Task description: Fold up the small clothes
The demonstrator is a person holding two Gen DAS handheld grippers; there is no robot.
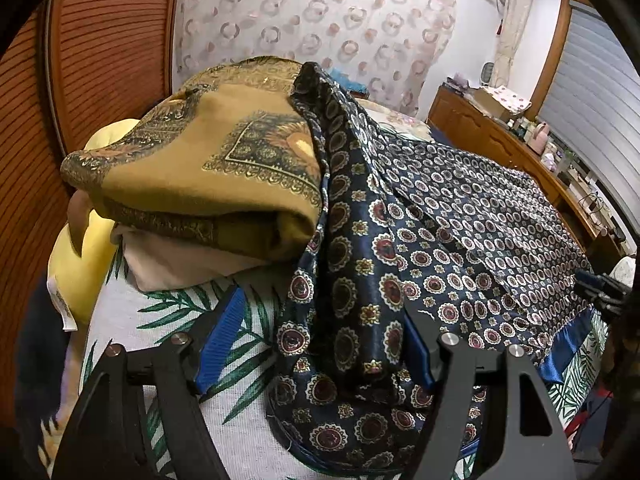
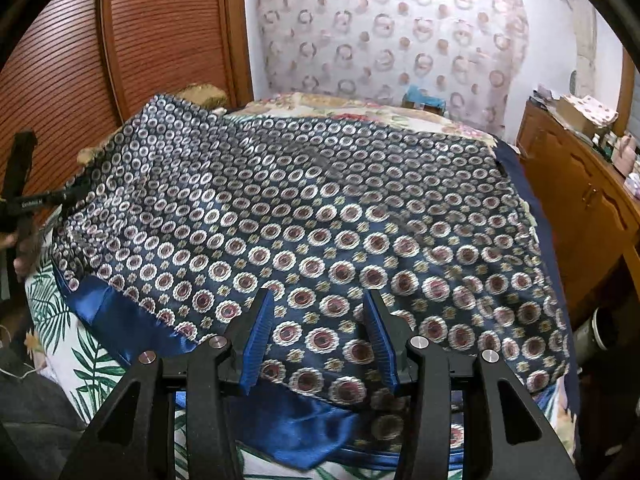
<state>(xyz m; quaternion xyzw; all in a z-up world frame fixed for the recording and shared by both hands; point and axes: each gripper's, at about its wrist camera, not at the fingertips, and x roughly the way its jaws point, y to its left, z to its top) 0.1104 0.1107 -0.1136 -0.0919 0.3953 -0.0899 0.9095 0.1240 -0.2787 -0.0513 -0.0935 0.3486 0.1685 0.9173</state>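
Navy medallion-print scarf [image 2: 320, 216] was spread across bed [image 2: 56, 300], long axis 9-to-3 o'clock. Right gripper [image 2: 320, 344] was held spread over near hem, nothing pinched. Left gripper [image 1: 320, 344] was held spread around bunched left end, at 12 o'clock.

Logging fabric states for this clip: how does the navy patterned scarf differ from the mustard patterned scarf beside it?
The navy patterned scarf lies mostly spread over the bed, one end bunched and draped up the pile; the mustard patterned scarf is already folded into a thick bundle. The navy one carries small repeated medallions and a plain blue border; the mustard one has a large framed motif with dark ornamental edging. The navy one looks shiny, the mustard one matte. Both are printed cloths.
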